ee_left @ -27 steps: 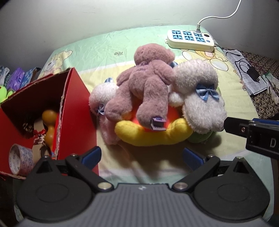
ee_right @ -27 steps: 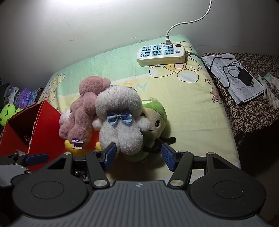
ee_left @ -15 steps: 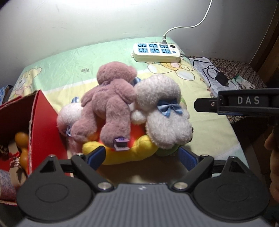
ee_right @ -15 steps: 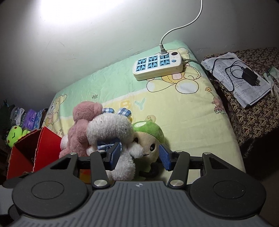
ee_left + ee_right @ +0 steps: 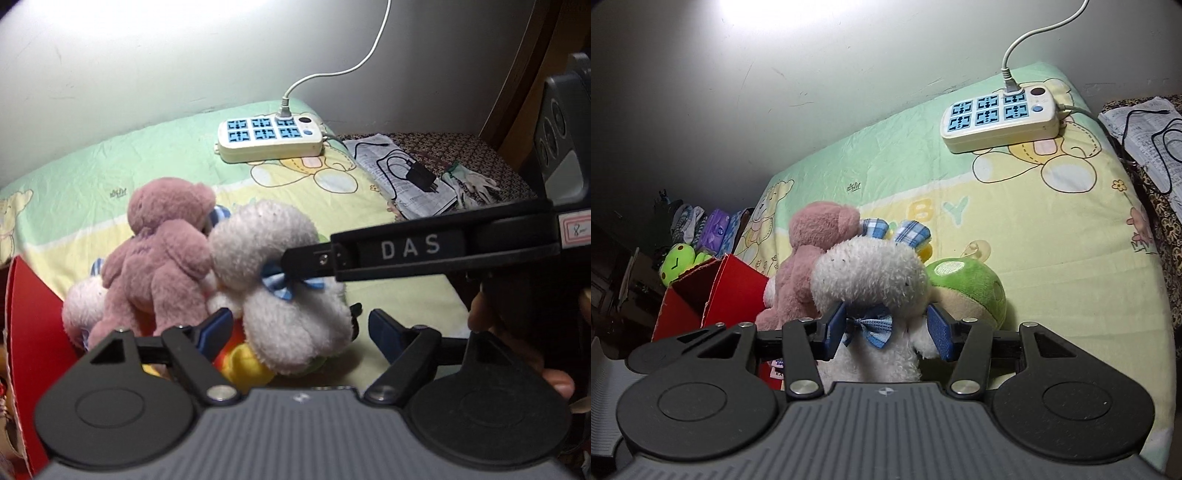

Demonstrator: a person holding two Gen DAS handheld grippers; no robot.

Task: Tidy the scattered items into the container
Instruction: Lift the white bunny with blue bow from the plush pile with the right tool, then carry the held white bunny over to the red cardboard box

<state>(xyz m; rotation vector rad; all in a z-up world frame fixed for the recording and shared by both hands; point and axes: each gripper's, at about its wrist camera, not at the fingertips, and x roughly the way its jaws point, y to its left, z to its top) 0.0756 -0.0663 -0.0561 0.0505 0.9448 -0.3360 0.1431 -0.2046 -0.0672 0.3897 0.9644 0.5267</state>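
A cream plastic power strip (image 5: 269, 142) with blue sockets lies at the far end of the pale green cartoon-print bed sheet (image 5: 1052, 236), its white cable (image 5: 354, 66) rising up the wall. Beside the bed, a black charger (image 5: 421, 177) rests on printed papers (image 5: 410, 195).

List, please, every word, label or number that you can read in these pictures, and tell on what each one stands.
"DAS": white letters on the black finger of the right gripper, seen in the left wrist view.
"B Y": large pastel letters printed on the bed sheet; a toy covers whatever stands before them.
Small dark mark on the bed sheet near the wall: too small to read.
Red-framed sticker on the right gripper: handwriting unreadable.
Printed paper under the black charger: too blurred.
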